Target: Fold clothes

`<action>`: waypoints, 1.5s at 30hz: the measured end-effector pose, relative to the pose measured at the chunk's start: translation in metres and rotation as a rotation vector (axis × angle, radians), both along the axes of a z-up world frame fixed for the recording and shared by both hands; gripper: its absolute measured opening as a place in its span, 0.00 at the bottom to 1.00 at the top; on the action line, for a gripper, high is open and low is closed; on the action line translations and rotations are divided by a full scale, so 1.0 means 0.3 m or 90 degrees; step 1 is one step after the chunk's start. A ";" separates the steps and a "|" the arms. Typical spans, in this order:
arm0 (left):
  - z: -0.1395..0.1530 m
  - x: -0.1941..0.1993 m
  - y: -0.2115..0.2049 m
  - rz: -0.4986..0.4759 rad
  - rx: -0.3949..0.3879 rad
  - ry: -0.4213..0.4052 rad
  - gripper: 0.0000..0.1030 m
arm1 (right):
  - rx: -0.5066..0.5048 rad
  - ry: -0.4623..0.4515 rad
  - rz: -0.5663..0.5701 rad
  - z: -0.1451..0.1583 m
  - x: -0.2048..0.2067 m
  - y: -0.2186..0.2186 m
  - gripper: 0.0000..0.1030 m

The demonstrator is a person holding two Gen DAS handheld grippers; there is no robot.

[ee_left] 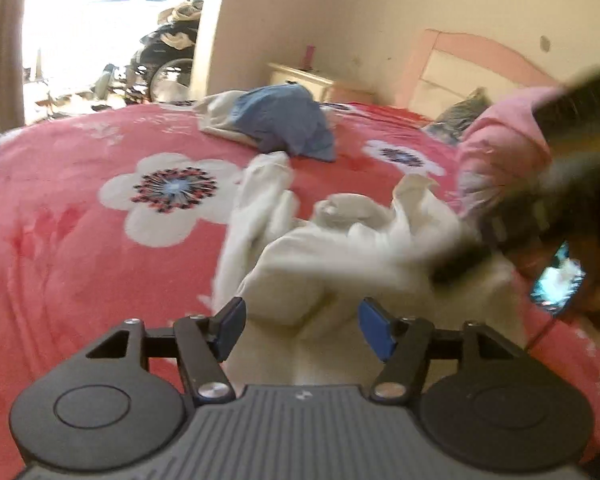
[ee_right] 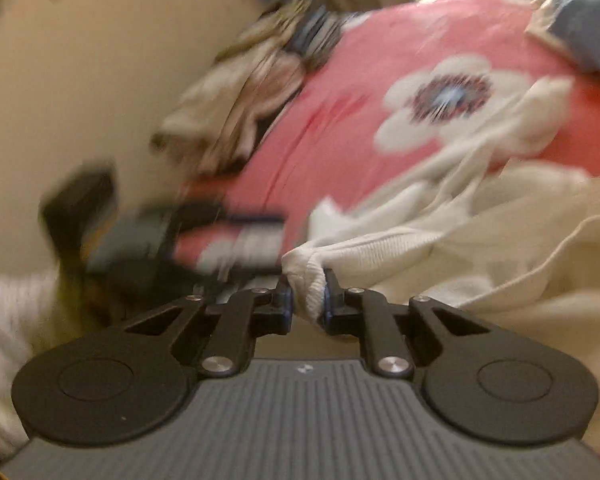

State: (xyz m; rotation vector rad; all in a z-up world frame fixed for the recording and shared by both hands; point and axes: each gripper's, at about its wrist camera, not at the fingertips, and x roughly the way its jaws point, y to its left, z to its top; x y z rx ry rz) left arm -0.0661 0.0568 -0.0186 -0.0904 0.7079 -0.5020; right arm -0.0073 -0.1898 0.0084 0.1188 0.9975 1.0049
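That crumpled cream knit garment point(ee_left: 340, 248) looks soft, light, floppy. Right gripper point(ee_right: 306, 292) pinches a ribbed edge; left gripper point(ee_left: 300, 322) gapes empty. I'd grab hems.

The pink bedspread point(ee_left: 72, 216) lies bare to the left of the crumpled white garment point(ee_left: 340, 252), giving open passage there. Farther back, a blue-and-cream clothes heap point(ee_left: 276, 120) blocks the middle. On the right, a pink sleeve point(ee_left: 500, 148) and the blurred right gripper point(ee_left: 460, 264) crowd the garment.
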 end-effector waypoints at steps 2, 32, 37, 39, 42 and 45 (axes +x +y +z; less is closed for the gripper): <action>0.008 -0.016 0.018 0.006 -0.042 0.022 0.63 | -0.028 -0.004 0.041 -0.025 -0.087 0.014 0.12; -0.159 -0.165 -0.108 0.030 -0.161 0.298 0.57 | 0.011 0.188 -0.409 -0.064 0.047 -0.384 0.65; -0.204 -0.139 -0.160 0.036 -0.170 0.327 0.17 | -0.029 0.149 -0.377 -0.053 0.030 -0.353 0.23; -0.204 -0.132 -0.164 0.040 -0.174 0.331 0.09 | -0.012 0.141 -0.379 -0.057 0.029 -0.362 0.13; -0.160 -0.128 -0.145 0.051 -0.180 0.300 0.07 | 0.023 0.106 -0.380 -0.026 0.003 -0.385 0.08; -0.071 -0.108 -0.088 0.080 -0.206 0.242 0.07 | 0.092 0.072 -0.383 0.032 -0.015 -0.424 0.07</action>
